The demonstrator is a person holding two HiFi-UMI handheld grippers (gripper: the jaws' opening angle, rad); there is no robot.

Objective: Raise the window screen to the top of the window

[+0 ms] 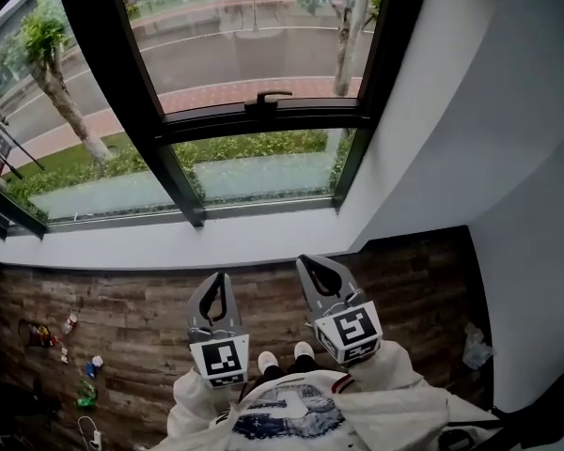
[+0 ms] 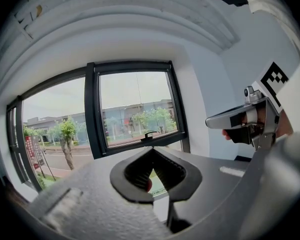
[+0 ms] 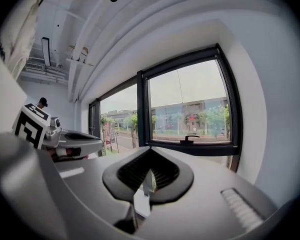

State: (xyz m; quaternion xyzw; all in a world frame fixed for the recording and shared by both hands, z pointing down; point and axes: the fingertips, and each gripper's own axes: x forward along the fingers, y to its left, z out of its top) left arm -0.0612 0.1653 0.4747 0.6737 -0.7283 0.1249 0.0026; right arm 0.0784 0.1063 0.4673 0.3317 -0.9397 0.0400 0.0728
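Head view: the grey left gripper and grey right gripper hover side by side, both pressed together and empty, probably readied for a reach. Left gripper view: the black horizontal screen bar with its small handle lies ahead beyond the tips, low in the black-framed window. Right gripper view: the bar sits ahead, slightly right, not yet reached.

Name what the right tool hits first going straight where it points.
The way looks free ahead of the shut right tool. It would probably first meet the dark window frame near its upright, or the glass beside it; depth is unclear.
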